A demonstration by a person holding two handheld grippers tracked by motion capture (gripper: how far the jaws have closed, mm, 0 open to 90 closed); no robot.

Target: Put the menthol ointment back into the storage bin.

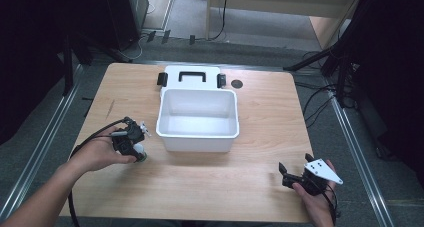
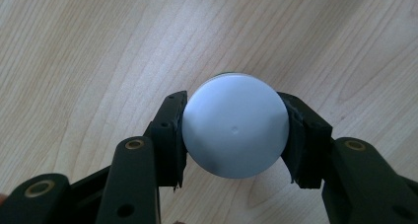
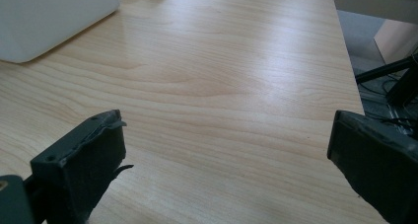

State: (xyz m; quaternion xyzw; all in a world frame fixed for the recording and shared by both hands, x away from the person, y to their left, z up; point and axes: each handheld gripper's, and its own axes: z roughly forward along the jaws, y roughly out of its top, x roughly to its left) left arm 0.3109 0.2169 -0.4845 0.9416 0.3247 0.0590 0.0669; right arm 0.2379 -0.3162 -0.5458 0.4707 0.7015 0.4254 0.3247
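The left claw point(image 2: 235, 135) pinches a round white-capped jar point(image 2: 235, 125) standing on the surface point(image 1: 240, 172), left of the white bin point(image 1: 197, 118). Lift straight up, keeping it upright, then clear the bin's rim. The right claw point(image 3: 224, 150) rests spread wide.

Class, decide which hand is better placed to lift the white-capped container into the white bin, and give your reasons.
Left. The left gripper is clamped on the white-capped container beside the white bin; the right gripper is open, apart near the table's corner.
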